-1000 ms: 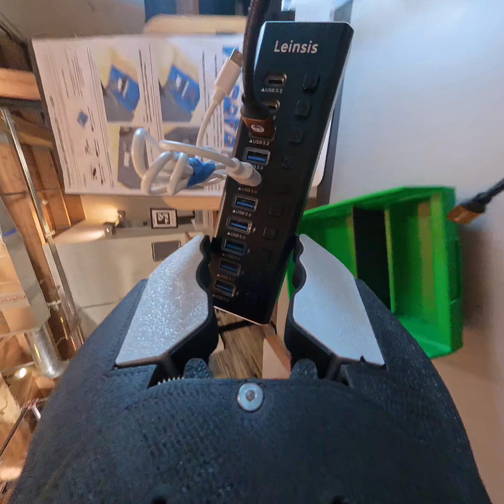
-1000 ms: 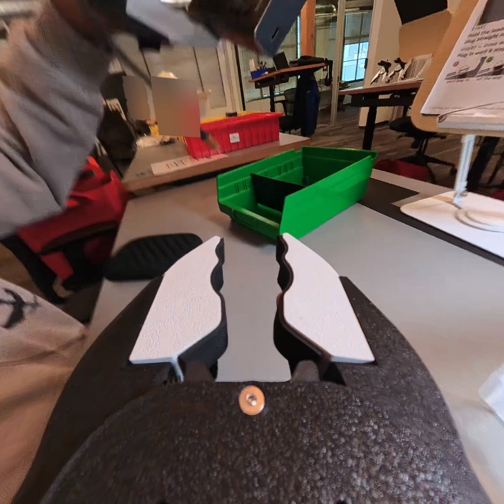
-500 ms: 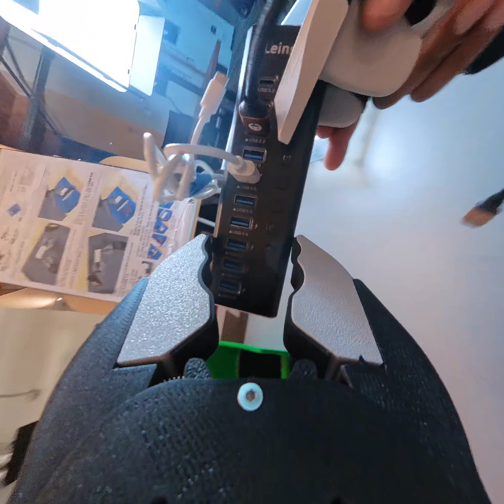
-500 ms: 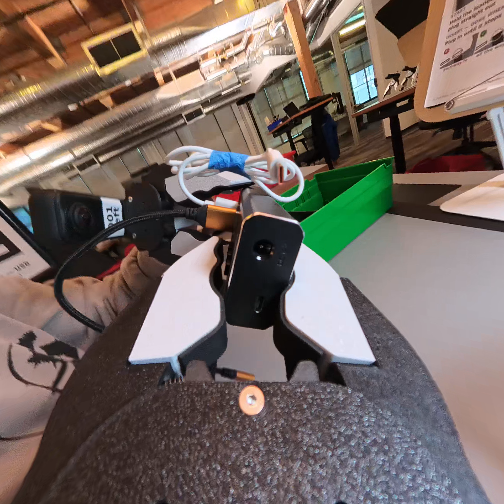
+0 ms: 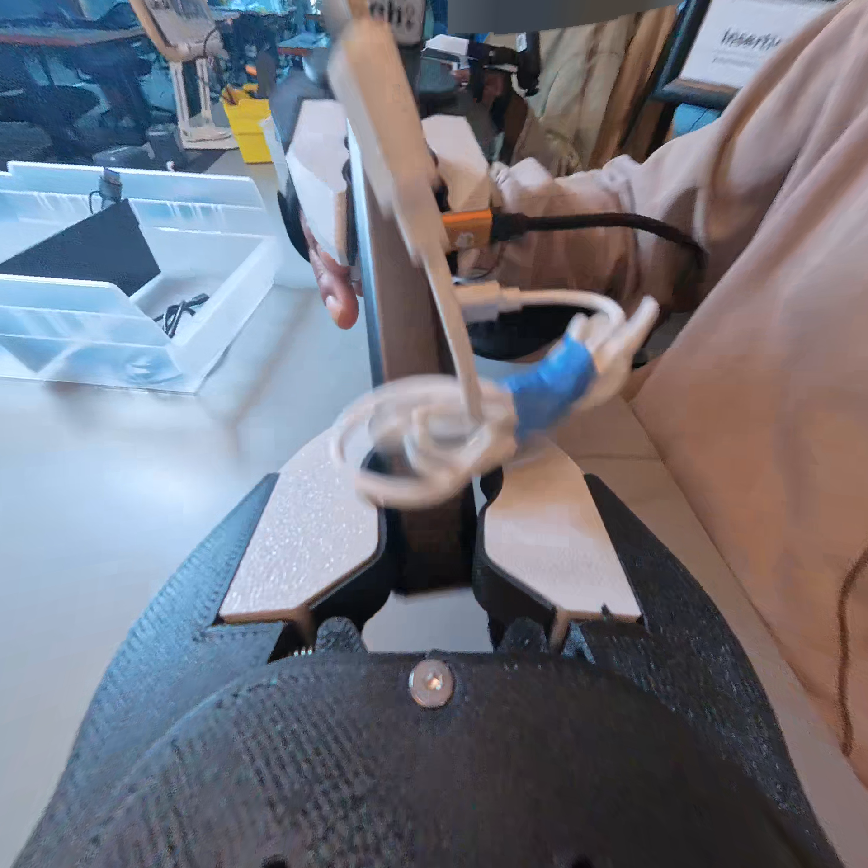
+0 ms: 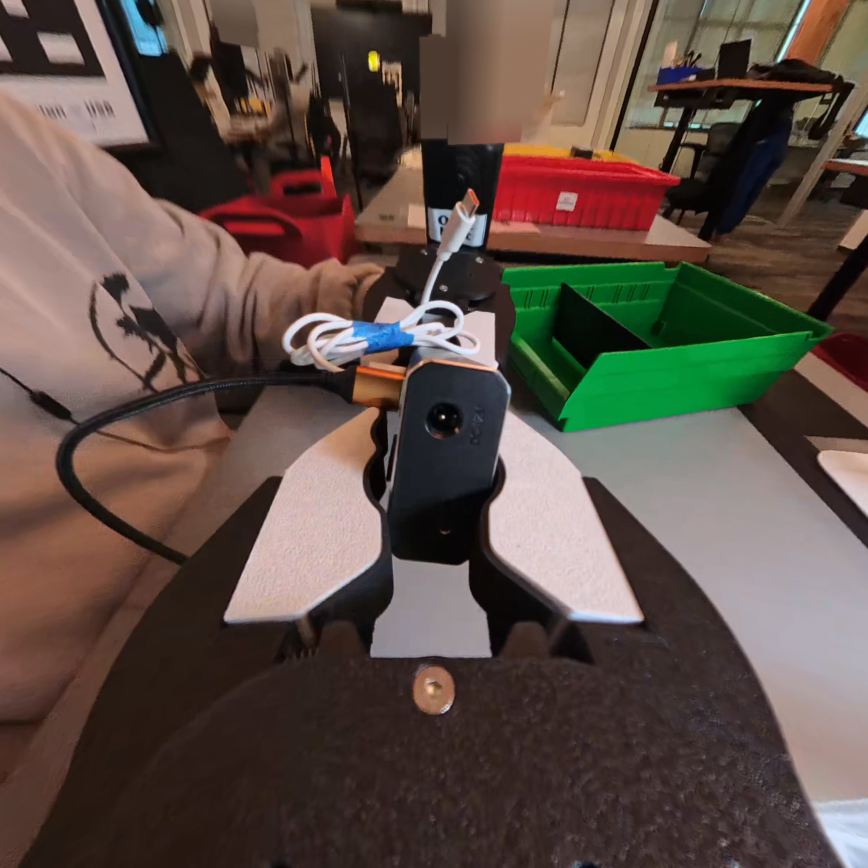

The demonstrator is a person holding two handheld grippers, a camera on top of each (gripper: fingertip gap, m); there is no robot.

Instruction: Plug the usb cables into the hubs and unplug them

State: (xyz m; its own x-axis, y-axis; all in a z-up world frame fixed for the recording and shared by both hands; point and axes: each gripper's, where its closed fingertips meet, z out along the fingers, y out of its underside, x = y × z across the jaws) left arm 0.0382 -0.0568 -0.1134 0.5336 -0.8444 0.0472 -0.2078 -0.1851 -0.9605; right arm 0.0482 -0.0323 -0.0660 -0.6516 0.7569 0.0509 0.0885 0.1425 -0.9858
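Observation:
A long black USB hub (image 6: 446, 469) is held between both grippers above the grey table. My right gripper (image 6: 444, 437) is shut on the end with a round socket. My left gripper (image 5: 430, 474) is shut on the opposite end of the hub (image 5: 404, 305). A white cable coil bound with blue tape (image 6: 375, 336) and a black braided cable with an orange plug (image 6: 378, 385) are plugged into the hub's side. Both show in the left wrist view: the coil (image 5: 545, 394) and the plug (image 5: 467, 230). The coil partly hides my left fingertips. The right gripper's fingers (image 5: 319, 197) show at the far end.
A green bin (image 6: 681, 375) with a black divider stands on the table to the right. A red bin (image 6: 577, 192) sits on a table behind. The left wrist view shows a pale bin (image 5: 141, 291) to the left. A person's beige sleeve (image 6: 117, 329) is close by. Across from one pair of fingers to the other is roughly 6 centimetres.
My right gripper, open and empty a second ago, has closed on the hub's free end. The hub has swung from pointing up to lying level over the table, and both views turned.

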